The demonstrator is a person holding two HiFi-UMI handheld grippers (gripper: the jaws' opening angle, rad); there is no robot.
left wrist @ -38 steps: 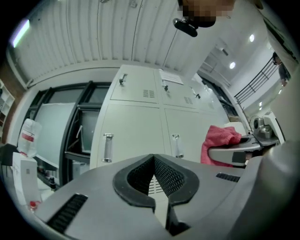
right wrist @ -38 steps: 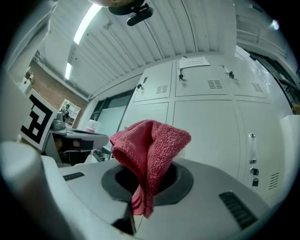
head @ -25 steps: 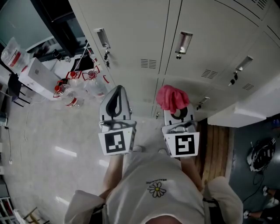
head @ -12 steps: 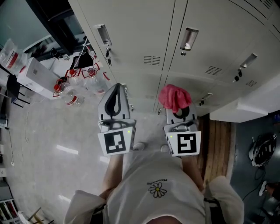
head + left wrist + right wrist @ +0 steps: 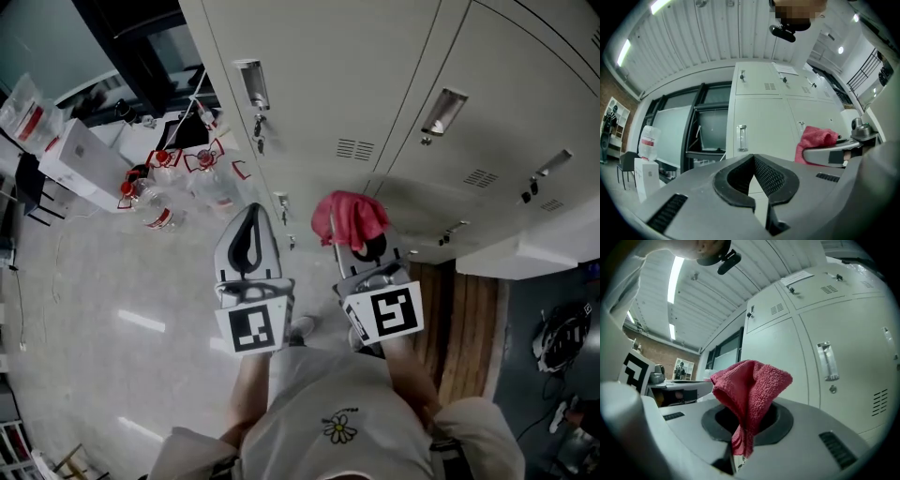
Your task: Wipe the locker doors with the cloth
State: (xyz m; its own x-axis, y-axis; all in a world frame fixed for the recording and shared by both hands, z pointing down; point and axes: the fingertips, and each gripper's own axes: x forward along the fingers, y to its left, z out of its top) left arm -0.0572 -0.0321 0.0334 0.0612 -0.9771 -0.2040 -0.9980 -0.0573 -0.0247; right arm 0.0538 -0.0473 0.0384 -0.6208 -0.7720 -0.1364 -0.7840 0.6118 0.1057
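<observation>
The red cloth [image 5: 750, 394] is pinched between the jaws of my right gripper [image 5: 740, 427]. A narrow tail runs down through the seam where the jaws clamp on it. The bulk bunches up above the tips in a loose, folded crest. In the head view the cloth [image 5: 349, 217] covers the gripper's nose and sits in front of the lower part of the grey locker doors [image 5: 319, 84]. I cannot tell whether it touches them. My left gripper [image 5: 251, 214] is just beside it, level with the right one. Its jaws are closed tip to tip with nothing between them, pointing at the same doors. To my left, clear bottles [image 5: 159, 183] with red caps stand on the floor.
</observation>
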